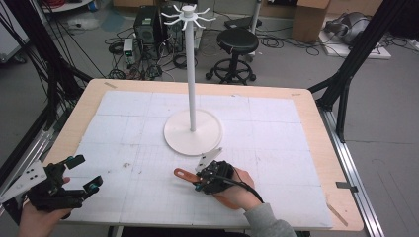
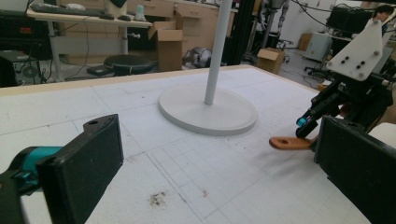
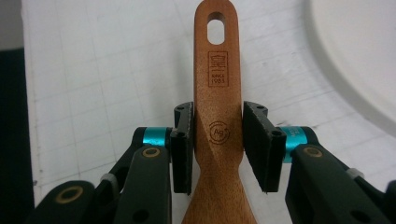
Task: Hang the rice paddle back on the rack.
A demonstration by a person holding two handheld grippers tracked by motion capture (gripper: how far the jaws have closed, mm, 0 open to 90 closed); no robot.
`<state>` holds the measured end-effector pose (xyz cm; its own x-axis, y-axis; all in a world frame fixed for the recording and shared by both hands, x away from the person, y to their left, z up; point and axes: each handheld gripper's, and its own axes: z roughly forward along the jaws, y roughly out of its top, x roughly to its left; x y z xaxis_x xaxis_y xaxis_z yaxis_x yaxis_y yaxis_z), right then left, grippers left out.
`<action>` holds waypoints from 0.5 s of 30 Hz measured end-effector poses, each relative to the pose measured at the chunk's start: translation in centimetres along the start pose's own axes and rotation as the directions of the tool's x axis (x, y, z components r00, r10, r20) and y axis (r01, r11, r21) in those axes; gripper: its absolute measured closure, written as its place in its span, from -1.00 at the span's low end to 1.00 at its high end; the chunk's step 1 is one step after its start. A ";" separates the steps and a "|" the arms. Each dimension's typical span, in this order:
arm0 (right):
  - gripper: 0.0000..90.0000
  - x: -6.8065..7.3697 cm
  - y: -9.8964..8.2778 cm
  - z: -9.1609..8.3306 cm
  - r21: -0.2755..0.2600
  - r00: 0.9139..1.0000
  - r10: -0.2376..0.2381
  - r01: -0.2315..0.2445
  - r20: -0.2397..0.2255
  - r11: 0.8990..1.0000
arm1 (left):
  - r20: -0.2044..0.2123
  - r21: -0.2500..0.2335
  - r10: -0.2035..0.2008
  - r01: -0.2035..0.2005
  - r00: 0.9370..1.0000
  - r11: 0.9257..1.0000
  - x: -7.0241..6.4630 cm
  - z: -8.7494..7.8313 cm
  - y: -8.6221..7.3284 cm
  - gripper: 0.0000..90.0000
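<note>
One wooden spatula [image 1: 185, 174] is the thing in hand, lying on the white mat just in front of the round base of the hanging stand [image 1: 192, 129]. In the high view the right gripper [image 1: 200, 183] sits over its handle, with the blade hidden under the hand, while the left gripper [image 1: 81, 174] waits well to the left of the stand with its tongs spread on nothing. My reading is that the pick-up is just being made: the spatula is not yet raised, and the hooks at the stand's top are all bare, so the hanging is left to do.

From the left gripper view, the spatula's holed end [image 2: 286, 142] pokes out toward the stand base [image 2: 208, 112], the mat between them bare but for a few dark specks.

Along the right gripper view, the black pads [image 3: 184, 147] flank the handle [image 3: 218, 93]; the left one seems to touch the wood, yet a thin gap may remain on the other side, so a firm pinch is uncertain. Nearby, the stand's base rim curves past the handle's tip, and the tall pole must be cleared on the way up.
</note>
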<state>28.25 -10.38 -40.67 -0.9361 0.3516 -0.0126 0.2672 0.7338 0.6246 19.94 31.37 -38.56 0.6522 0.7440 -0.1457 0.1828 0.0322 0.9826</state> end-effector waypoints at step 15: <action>0.44 0.0 -0.5 -3.8 -0.108 0.999 0.019 -0.014 0.046 0.994 | 0.020 0.009 0.003 -0.003 1.000 1.000 0.0 0.9 0.1 -0.96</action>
<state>27.25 -12.95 -38.06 -0.9192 0.3920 -0.0369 0.2539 0.6619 0.7053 20.64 30.80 -38.62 0.6671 0.7306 -0.1454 0.1876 0.0240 0.9819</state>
